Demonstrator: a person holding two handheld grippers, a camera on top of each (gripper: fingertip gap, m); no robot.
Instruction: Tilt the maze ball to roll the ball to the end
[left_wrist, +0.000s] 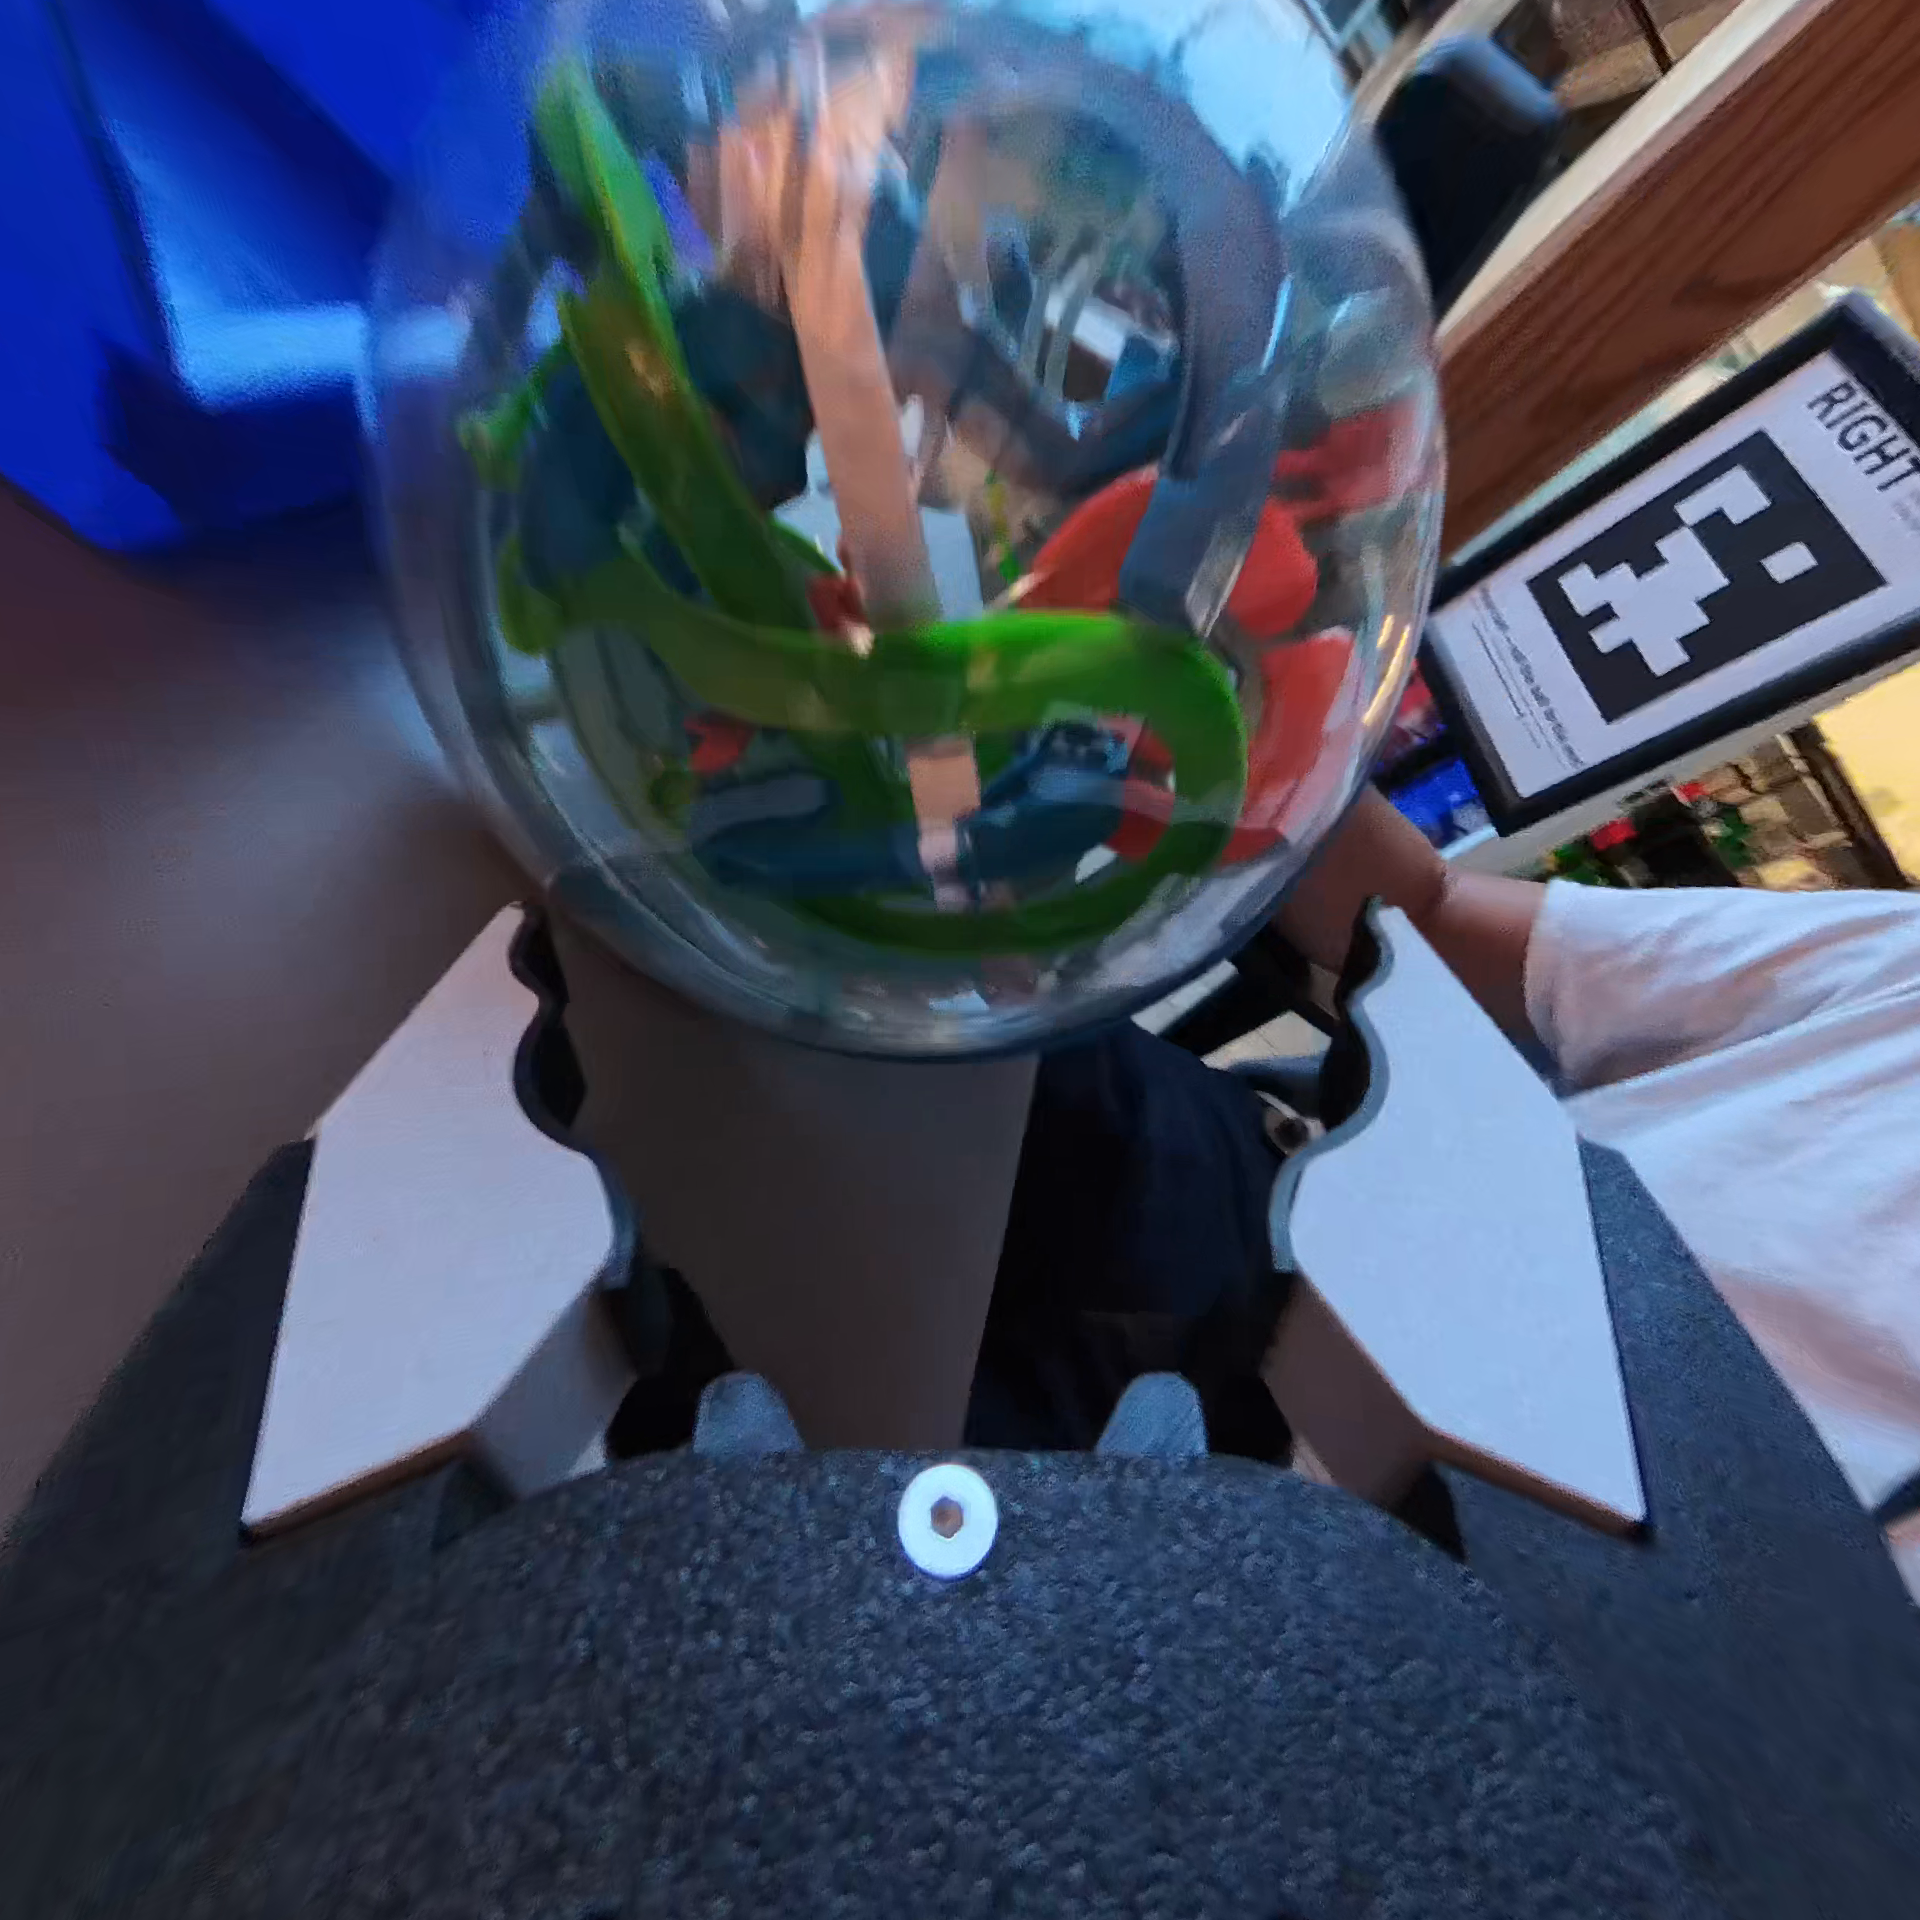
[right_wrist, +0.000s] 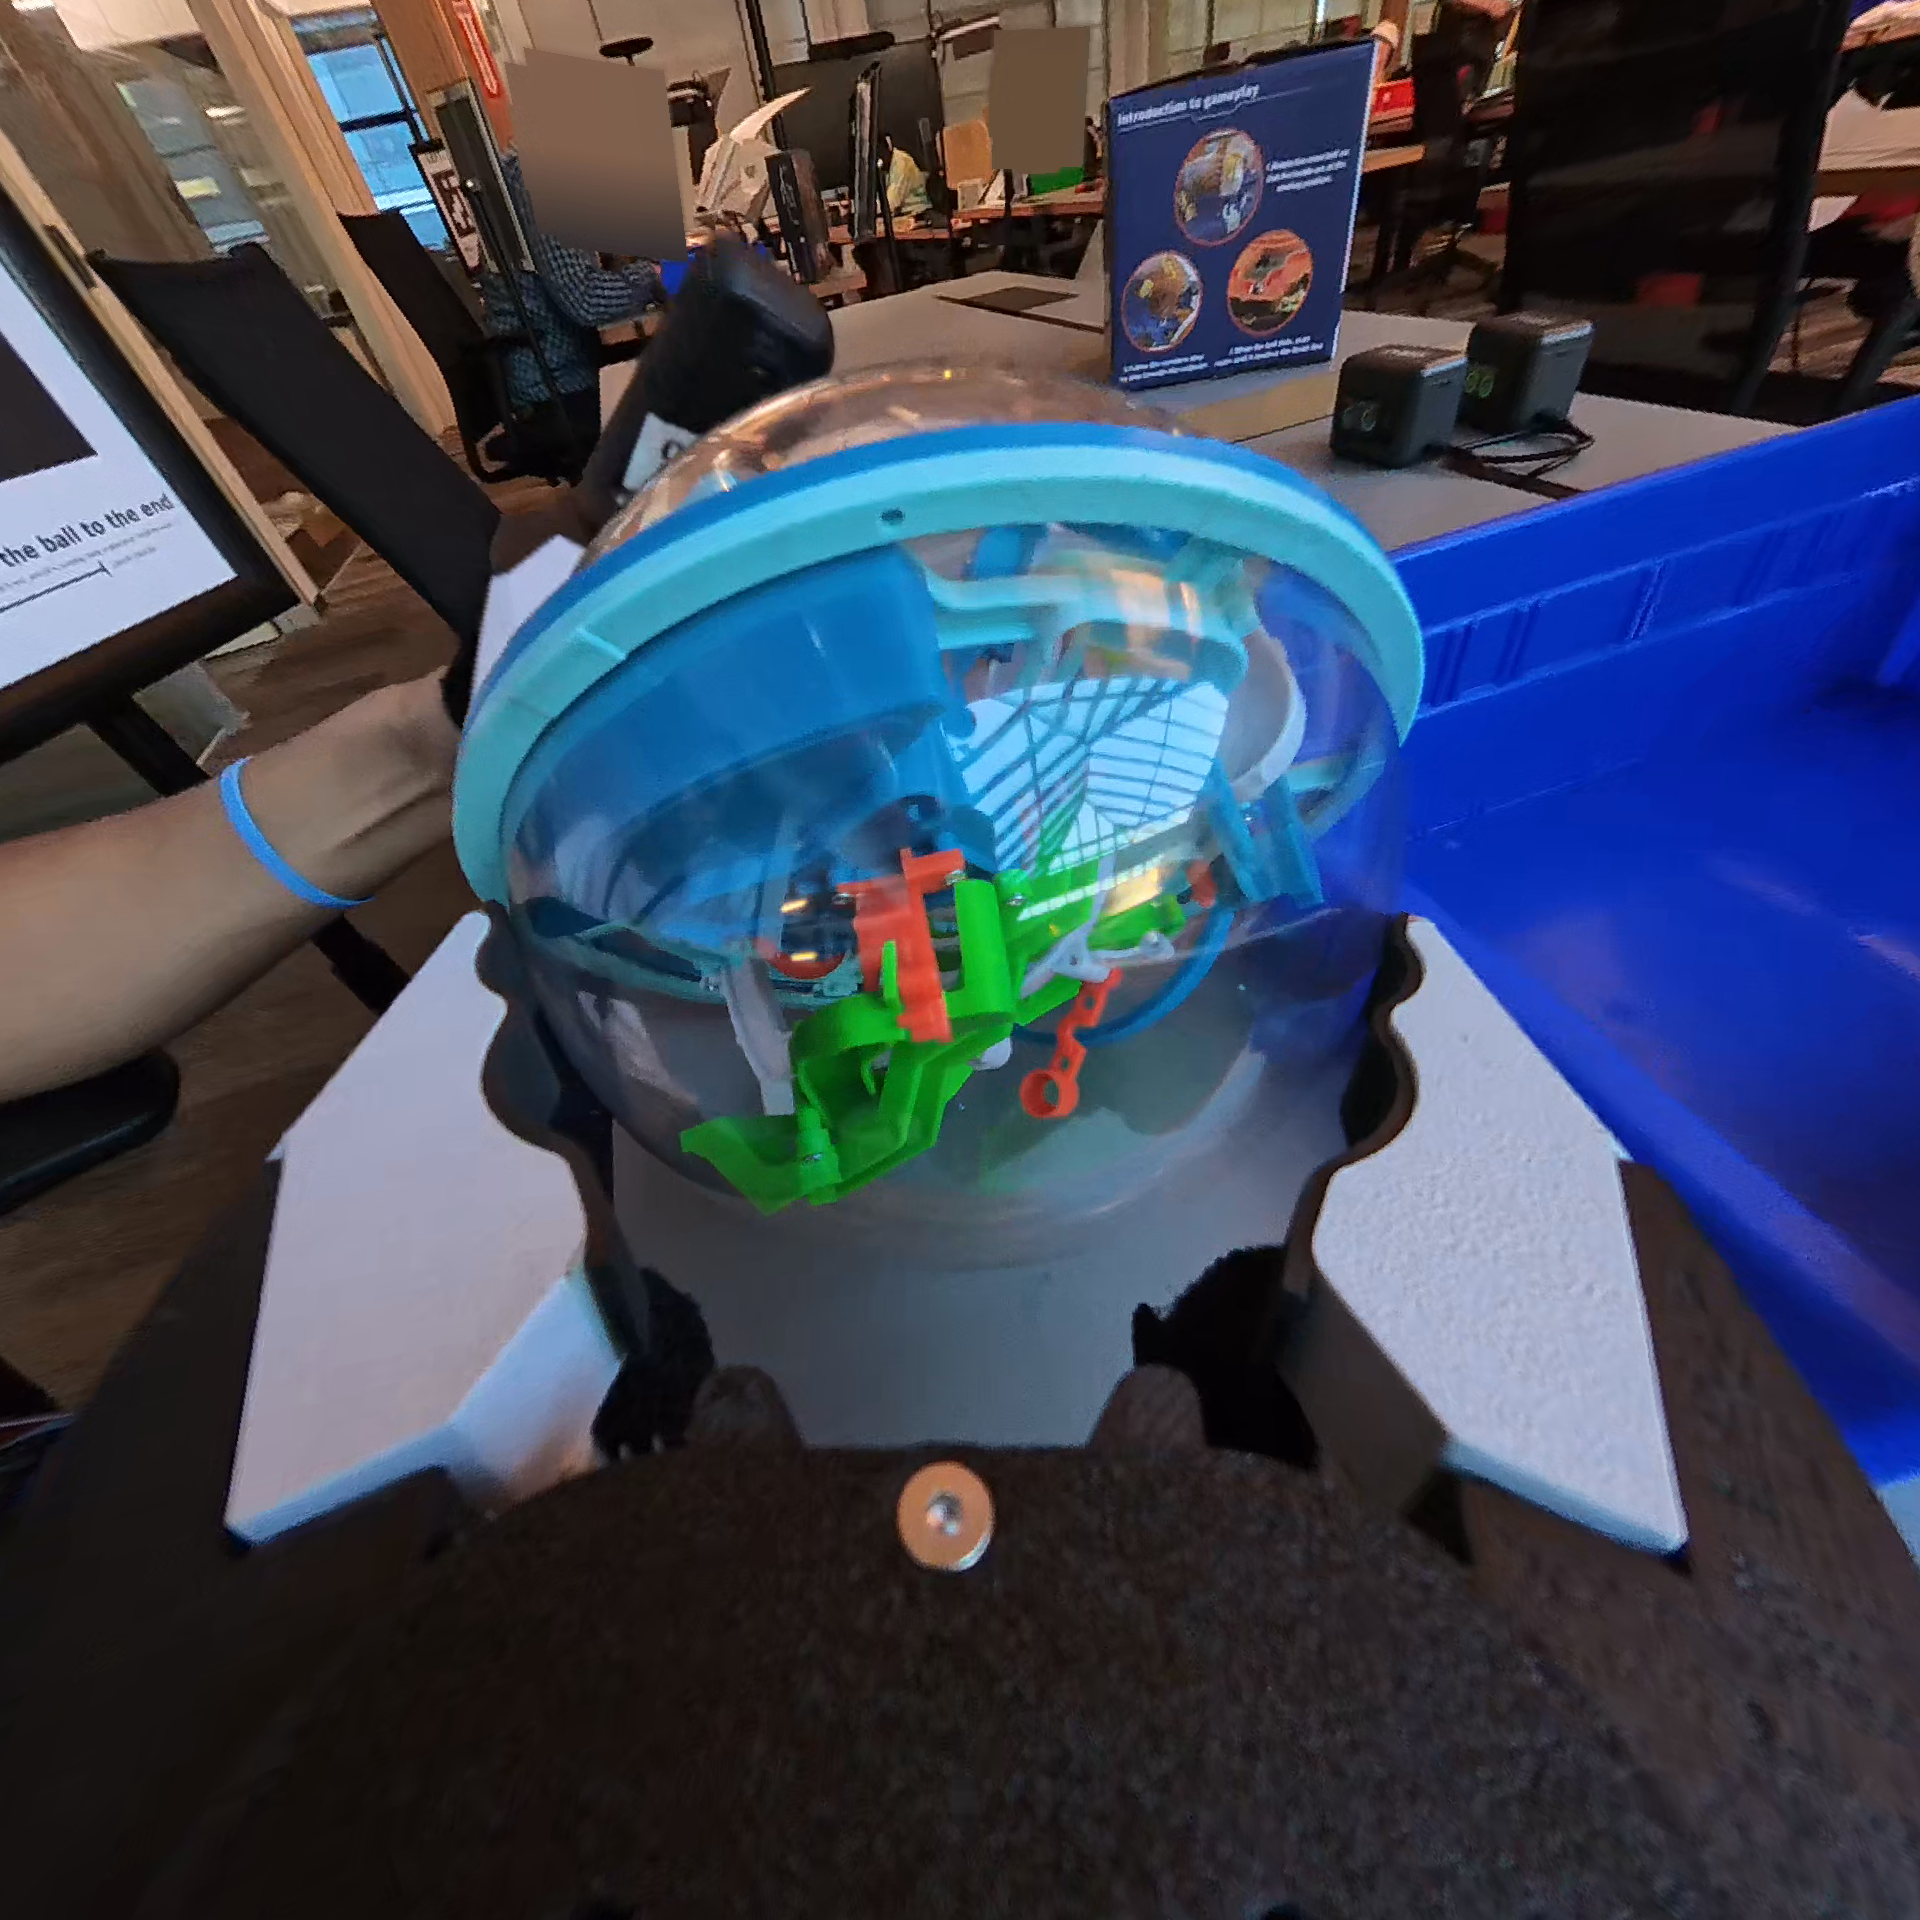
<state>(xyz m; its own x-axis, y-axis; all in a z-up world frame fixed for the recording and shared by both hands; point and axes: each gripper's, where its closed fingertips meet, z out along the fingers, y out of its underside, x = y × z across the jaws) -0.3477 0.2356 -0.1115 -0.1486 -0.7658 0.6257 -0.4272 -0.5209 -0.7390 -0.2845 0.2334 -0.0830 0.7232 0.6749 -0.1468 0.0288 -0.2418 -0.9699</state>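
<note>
The maze ball (right_wrist: 935, 790) is a clear sphere with a light blue ring around it and green, orange and blue tracks inside. It is held up between both grippers. My right gripper (right_wrist: 945, 987) has its fingers (right_wrist: 416, 1143) spread wide against the sphere's lower sides. My left gripper (left_wrist: 951, 956) holds the maze ball (left_wrist: 904, 520) from the opposite side, and its black body shows behind the sphere in the right wrist view (right_wrist: 727, 332). The left wrist view is blurred. I cannot pick out the small ball inside.
A blue bin (right_wrist: 1662, 831) lies close on the right, also in the left wrist view (left_wrist: 208, 260). A sign on a stand (right_wrist: 83, 540) is at the left. On the grey table (right_wrist: 935, 312) stand the game's box (right_wrist: 1226, 218) and two small black cubes (right_wrist: 1392, 400).
</note>
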